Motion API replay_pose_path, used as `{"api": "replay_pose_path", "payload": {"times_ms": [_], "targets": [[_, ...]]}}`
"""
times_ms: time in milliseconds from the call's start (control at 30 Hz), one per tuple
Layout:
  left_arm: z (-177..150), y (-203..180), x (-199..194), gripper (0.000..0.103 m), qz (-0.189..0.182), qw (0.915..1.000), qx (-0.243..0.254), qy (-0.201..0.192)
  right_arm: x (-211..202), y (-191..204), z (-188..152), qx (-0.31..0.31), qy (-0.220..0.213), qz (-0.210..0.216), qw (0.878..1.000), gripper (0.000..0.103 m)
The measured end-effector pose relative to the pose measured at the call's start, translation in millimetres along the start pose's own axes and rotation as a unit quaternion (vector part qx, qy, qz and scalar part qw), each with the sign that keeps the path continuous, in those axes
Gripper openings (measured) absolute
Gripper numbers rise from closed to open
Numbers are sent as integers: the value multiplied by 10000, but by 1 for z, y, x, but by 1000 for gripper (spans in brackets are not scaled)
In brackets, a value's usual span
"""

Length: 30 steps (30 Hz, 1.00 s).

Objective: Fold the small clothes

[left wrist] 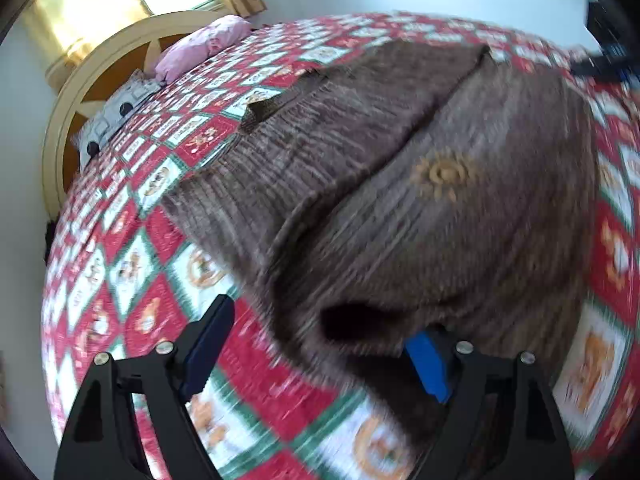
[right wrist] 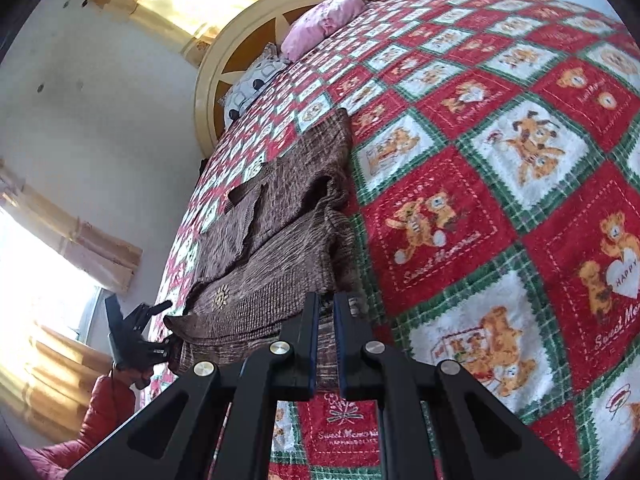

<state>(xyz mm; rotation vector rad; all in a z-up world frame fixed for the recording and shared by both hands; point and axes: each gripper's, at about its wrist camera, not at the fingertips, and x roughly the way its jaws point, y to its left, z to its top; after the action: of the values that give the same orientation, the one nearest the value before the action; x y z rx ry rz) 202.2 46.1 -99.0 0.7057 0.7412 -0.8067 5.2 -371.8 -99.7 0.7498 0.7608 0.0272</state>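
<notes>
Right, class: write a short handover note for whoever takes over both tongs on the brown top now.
Left tongs: open, the top's near edge between the fingers, not pinched.
Right tongs: shut on the top's other near edge.
Top: lies on the blanket, one part already folded over, sun emblem showing.
Left: likely finish the folds and smooth it flat.

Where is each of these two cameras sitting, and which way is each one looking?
Left wrist: rides the left gripper, looking down along its wide-open fingers at the brown knit garment on the teddy-bear blanket.
Right wrist: rides the right gripper, shut on the garment's edge, looking up the bed; the left gripper shows too.
Shared: garment, blanket, pink pillow, round headboard.
</notes>
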Motion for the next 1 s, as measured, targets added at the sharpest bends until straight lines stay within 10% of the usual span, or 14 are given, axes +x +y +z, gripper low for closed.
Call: {"api": "replay_pose_path", "payload": {"times_ms": [367, 400, 467, 500, 1000], "targets": [[-5, 14, 16, 56, -800, 9848, -1517, -291, -18, -4, 10, -284, -254, -95, 9992, 8], [-7, 18, 18, 56, -876, 9806, -1729, -284, -18, -5, 11, -315, -256, -146, 9991, 13], [-9, 20, 18, 58, -876, 9767, -1938, -295, -19, -6, 12, -325, -297, -230, 9988, 68], [-9, 20, 16, 58, -792, 9763, -1992, -285, -22, -6, 11, -308, -441, -208, 9983, 74], [-3, 15, 19, 69, -755, 9739, -2140, 40, 49, 46, 31, -2220, -155, -887, 9709, 75]]}}
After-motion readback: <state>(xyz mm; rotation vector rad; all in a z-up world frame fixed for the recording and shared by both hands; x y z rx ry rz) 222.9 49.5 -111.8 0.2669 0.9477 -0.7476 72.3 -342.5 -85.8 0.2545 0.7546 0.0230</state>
